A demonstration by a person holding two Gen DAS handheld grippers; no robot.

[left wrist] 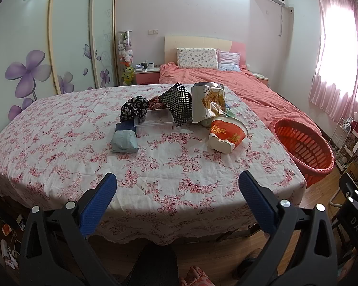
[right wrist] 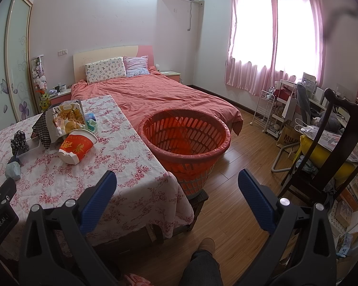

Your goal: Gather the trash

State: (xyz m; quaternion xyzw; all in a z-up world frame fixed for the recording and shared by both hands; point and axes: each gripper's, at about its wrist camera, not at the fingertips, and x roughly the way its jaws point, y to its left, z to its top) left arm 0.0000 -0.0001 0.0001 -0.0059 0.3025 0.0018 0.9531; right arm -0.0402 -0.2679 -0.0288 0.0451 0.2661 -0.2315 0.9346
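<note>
Basket (right wrist: 186, 143): red, lined, stood beside table (left wrist: 59, 143), empty-looking.
Left gripper (left wrist: 177, 183): jaws spread wide, nothing held, above near table edge.
Right gripper (right wrist: 177, 182): spread wide, nothing held.
Noodle cup (left wrist: 226, 134): tipped on table.
Snack bag (left wrist: 208, 101): torn, propped behind cup.

A home bedroom: made bed (right wrist: 155, 95), pillows (right wrist: 106, 69), flowered wardrobe doors (left wrist: 66, 47), pink curtains (right wrist: 274, 35)

Left gripper (left wrist: 177, 178) spread wide; right gripper (right wrist: 177, 177) likewise, both empty
</note>
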